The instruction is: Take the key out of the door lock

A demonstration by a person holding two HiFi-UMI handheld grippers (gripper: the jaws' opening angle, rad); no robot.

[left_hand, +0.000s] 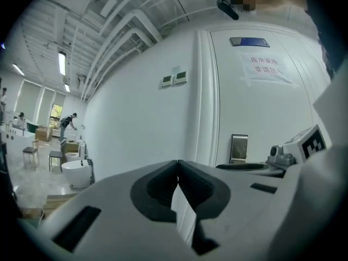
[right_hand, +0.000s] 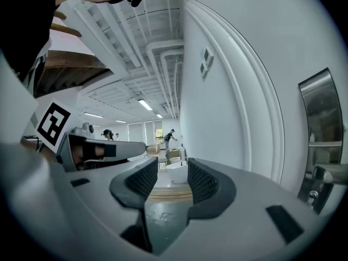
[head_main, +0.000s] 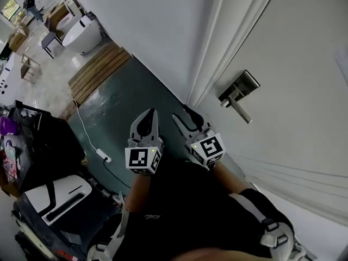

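Head view: left gripper (head_main: 145,125) and right gripper (head_main: 189,123) side by side, level, aimed near the door frame (head_main: 209,64), well apart from lock plate (head_main: 240,88) and handle (head_main: 240,109) on door (head_main: 293,42). Probably still the approach. Key too small to make out.

Left gripper view: jaws closed tip to tip, empty, likely idle. Lock plate (left_hand: 238,148) ahead to the right.

Right gripper view: jaws apart, nothing between, likely readied for the key. Only here handle underside (right_hand: 326,174) close up; key presumably below it, unconfirmed.
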